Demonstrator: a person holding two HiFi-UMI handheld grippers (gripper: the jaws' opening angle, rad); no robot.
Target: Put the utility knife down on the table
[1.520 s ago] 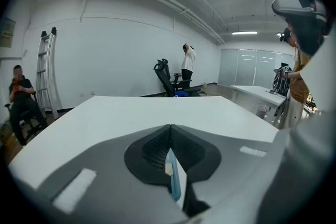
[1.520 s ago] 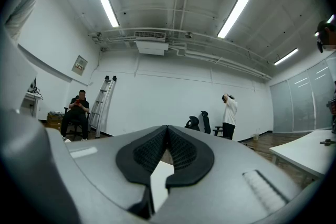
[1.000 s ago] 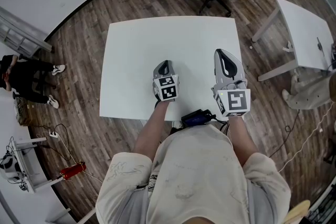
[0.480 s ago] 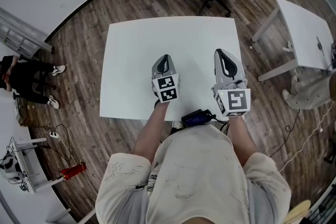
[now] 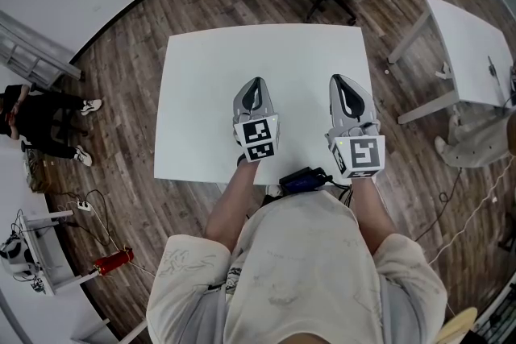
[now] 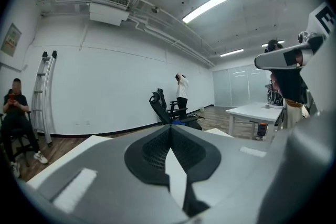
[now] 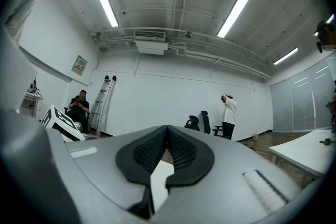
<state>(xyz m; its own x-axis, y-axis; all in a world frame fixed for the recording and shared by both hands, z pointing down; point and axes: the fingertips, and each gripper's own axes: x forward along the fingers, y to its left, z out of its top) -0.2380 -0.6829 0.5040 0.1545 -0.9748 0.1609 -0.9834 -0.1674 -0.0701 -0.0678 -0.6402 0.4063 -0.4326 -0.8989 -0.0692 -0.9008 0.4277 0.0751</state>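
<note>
Pressing together: mesh-textured black pads (image 6: 149, 152) of left gripper (image 6: 170, 129), right gripper (image 7: 167, 129).

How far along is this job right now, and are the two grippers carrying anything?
Done: nothing can be confirmed. No utility knife shows on the white square table or anywhere else in view. In hand: nothing. The left gripper and the right gripper are both over the table with jaws together and empty. Left: cannot say, since the knife is out of sight.
</note>
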